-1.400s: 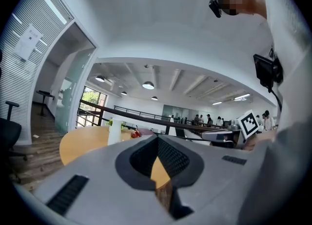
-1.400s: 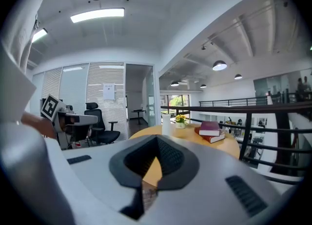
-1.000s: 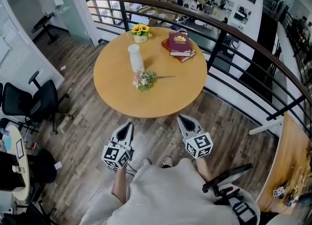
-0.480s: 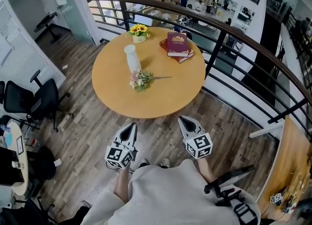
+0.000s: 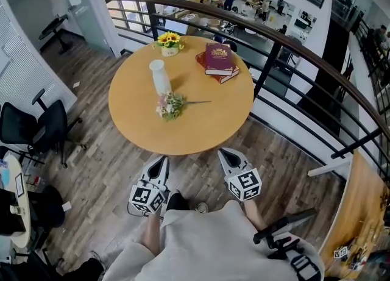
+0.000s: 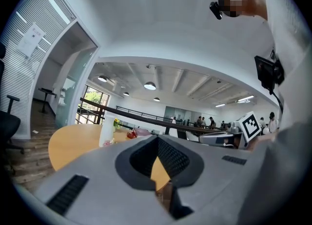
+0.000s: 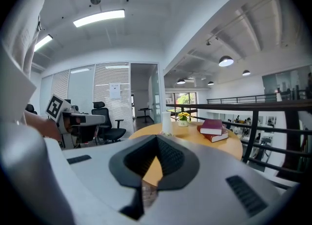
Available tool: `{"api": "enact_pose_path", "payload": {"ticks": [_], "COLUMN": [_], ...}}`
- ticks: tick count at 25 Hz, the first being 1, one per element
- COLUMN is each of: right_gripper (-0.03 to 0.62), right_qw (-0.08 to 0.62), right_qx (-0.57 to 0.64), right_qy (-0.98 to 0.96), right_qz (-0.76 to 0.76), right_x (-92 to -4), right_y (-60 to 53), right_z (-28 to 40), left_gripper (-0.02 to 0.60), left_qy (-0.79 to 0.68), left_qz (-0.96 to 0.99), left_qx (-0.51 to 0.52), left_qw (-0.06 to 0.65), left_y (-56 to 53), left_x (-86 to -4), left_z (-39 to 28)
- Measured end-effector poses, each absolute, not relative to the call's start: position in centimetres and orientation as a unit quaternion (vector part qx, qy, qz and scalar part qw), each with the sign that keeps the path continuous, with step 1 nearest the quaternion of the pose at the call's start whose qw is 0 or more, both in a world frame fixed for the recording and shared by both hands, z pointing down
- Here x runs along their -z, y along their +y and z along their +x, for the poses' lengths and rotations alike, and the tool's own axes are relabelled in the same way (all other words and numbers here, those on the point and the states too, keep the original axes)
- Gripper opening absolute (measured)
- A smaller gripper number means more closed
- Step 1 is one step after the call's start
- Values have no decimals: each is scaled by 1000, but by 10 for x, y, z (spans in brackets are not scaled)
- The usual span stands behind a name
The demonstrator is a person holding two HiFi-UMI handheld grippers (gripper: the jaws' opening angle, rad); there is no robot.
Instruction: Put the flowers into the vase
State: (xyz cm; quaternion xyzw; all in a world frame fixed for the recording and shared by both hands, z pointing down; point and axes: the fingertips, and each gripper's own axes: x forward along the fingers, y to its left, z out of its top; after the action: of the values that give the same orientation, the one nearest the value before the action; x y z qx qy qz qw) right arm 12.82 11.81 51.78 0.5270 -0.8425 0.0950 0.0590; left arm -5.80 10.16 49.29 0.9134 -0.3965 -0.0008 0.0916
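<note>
Left claw (image 5: 163, 160) and right claw (image 5: 225, 152) are closed and empty, off the counter's (image 5: 201, 128) near edge; flowers (image 5: 169, 105) lie near the vase (image 5: 159, 77).

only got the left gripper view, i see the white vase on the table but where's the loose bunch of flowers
Observer: The bouquet lies flat on the round table, just in front of the white vase, stem pointing right in the head view.
Operator: right gripper holding anything
Observer: No, the right gripper is shut and empty.
Operator: am i over the table yet
Observer: No, the left gripper hangs over the wood floor, short of the table's near edge.
</note>
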Motion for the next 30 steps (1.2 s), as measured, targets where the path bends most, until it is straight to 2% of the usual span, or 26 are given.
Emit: {"api": "enact_pose_path", "payload": {"ticks": [13, 30], "right_gripper": [9, 9], "right_qw": [74, 78], "right_qx": [-98, -83], "right_qy": [-832, -826], "right_qz": [541, 551], "right_x": [-528, -497], "right_y": [36, -132], "right_z": [124, 58], "left_gripper": [6, 6], "left_qy": [-373, -343], "left_qz": [921, 934], "left_qx": [7, 14], "left_qw": [109, 99], "left_y": [9, -165], "left_x": [-509, -480], "left_z": [-55, -106]}}
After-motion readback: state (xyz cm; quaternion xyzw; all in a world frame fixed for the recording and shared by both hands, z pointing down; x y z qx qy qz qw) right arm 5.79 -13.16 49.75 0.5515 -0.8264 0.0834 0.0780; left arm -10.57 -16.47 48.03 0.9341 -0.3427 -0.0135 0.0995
